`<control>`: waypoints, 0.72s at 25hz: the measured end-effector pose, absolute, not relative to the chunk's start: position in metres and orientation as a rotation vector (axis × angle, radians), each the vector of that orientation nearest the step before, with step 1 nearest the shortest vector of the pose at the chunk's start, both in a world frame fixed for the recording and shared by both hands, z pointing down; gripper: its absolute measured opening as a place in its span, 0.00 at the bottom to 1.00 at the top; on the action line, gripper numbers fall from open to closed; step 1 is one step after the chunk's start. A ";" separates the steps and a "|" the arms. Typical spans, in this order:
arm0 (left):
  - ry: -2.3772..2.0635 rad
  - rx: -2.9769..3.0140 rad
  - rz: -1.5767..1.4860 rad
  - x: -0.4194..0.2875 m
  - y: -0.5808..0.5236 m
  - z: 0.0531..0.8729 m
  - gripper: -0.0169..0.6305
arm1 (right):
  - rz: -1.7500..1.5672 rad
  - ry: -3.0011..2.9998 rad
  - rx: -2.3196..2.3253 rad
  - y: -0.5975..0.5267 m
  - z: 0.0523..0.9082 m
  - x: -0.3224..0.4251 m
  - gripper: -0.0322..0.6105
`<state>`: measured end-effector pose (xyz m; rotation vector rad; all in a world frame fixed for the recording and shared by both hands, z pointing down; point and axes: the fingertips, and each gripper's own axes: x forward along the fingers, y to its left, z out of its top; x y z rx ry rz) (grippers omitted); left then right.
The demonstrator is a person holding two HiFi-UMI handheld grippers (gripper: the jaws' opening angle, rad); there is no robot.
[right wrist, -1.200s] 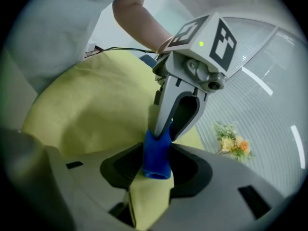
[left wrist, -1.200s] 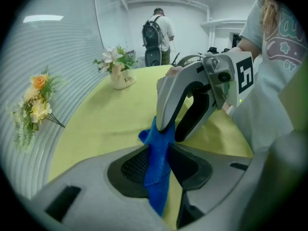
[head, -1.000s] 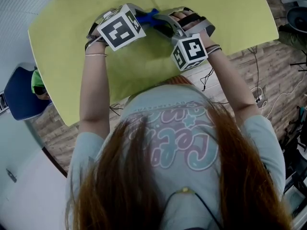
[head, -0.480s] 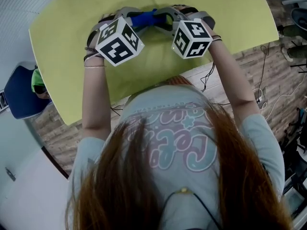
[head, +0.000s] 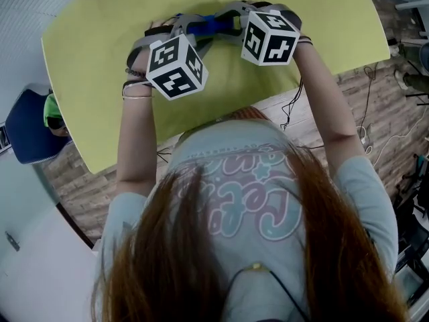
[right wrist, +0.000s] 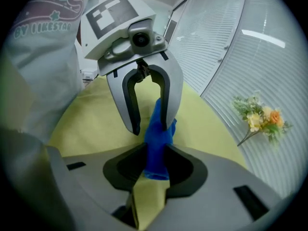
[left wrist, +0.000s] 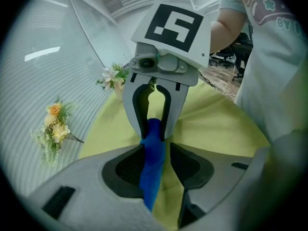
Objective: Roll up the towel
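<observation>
A thin roll of blue towel hangs over the yellow-green table between my two grippers, which face each other tip to tip. In the right gripper view the towel fills the gap of my right gripper, whose pads press on it. In the left gripper view the towel runs through my left gripper. There it lies against one pad, with a strip of table showing beside the other. Each view shows the opposite gripper's fingers round the towel's far end.
Small flower sprigs lie on the far side of the table, and another bunch stands further back. A blue chair is at the table's left end. Cables trail on the wooden floor at the right.
Both hands have rolled about the towel's line, so the marker cubes show different faces. The grippers and towel have shifted slightly toward the table's far side.
</observation>
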<state>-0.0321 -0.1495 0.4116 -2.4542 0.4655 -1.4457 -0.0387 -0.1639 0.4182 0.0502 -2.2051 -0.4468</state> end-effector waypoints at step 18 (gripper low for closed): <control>0.459 -2.500 -1.485 -0.031 -0.171 0.419 0.23 | -0.562 -2.239 0.196 -0.169 0.403 -0.032 0.33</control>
